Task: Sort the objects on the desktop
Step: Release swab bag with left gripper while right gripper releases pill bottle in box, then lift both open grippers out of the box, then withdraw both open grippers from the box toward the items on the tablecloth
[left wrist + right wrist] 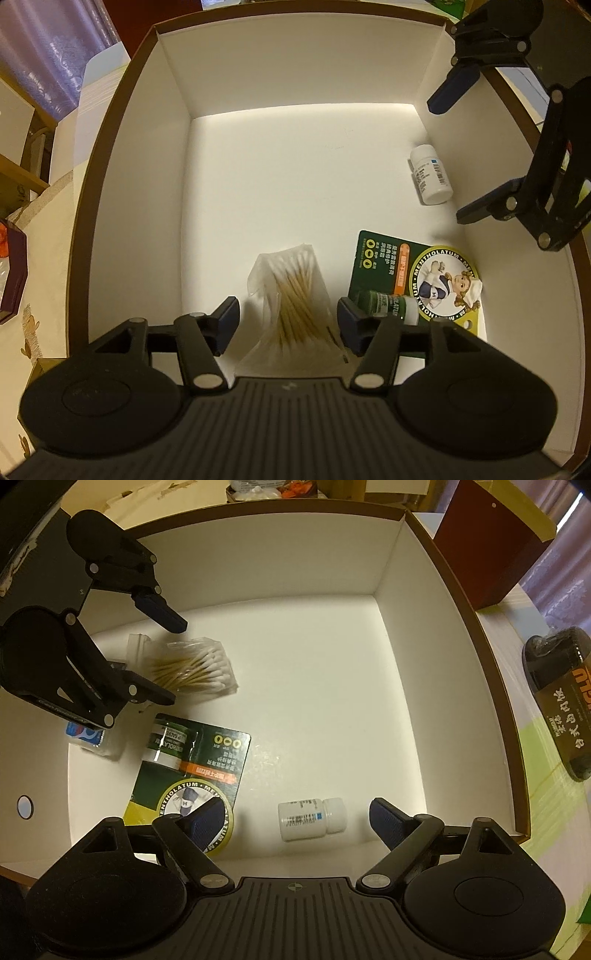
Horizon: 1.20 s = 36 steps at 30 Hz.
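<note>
1. We see a clear bag of cotton swabs (pixel 291 295) with wooden stems lying flat on the white floor of the open box (pixel 295 74).
2. We see a green Mentholatum blister card (pixel 192 764) lying flat just beside the bag.
3. We see a small white pill bottle (pixel 312 819) on its side, apart from the card.
4. We see a dark bottle (pixel 561 701) lying outside the box.

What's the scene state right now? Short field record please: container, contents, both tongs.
container: white-lined box with brown rim
contents: bag of cotton swabs; Mentholatum blister card; white pill bottle, lying on its side; small blue-and-white pack
left tongs: open, straddling the swab bag
right tongs: open, pill bottle between the fingers, no contact visible
outside box: dark bottle to the right
</note>
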### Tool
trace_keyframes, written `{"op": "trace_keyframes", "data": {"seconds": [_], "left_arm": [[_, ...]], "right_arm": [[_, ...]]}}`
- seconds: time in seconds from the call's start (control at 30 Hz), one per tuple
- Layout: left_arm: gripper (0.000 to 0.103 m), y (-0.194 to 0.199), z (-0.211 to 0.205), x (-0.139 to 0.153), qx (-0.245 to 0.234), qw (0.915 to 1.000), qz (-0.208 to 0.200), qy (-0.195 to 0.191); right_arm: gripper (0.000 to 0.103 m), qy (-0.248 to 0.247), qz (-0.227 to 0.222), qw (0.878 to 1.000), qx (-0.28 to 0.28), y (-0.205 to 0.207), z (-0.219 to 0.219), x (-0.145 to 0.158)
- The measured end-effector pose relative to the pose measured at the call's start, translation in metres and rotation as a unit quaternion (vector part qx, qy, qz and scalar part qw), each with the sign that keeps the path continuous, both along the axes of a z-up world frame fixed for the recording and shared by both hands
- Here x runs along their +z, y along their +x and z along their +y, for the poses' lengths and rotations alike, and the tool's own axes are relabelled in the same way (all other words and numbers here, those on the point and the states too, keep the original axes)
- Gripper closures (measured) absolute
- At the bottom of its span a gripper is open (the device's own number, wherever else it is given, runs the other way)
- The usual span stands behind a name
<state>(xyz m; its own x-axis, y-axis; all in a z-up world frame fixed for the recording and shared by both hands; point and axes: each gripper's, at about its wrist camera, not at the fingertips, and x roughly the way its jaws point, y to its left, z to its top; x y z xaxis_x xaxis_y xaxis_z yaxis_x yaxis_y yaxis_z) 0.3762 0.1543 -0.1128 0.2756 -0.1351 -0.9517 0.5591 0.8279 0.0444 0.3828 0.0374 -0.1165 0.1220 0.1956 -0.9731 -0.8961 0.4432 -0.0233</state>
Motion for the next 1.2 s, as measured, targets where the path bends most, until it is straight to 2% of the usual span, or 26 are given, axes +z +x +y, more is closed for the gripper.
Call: {"op": "trace_keyframes", "data": {"seconds": [0.33,0.73,1.2], "left_arm": [[0.029,-0.008,-0.003,0.01,0.001,0.9999,-0.012,0.012],[0.014,-0.022,-0.008,0.024,-0.001,0.9995,-0.023,0.022],[0.008,-0.04,-0.003,0.048,0.006,0.9986,-0.047,0.024]], "right_arm": [[0.015,-0.001,-0.007,1.0,0.004,-0.01,0.0,0.001],[0.015,0.007,-0.031,0.999,0.004,-0.023,-0.003,0.016],[0.015,0.024,-0.058,0.998,0.003,-0.04,-0.002,0.039]]}}
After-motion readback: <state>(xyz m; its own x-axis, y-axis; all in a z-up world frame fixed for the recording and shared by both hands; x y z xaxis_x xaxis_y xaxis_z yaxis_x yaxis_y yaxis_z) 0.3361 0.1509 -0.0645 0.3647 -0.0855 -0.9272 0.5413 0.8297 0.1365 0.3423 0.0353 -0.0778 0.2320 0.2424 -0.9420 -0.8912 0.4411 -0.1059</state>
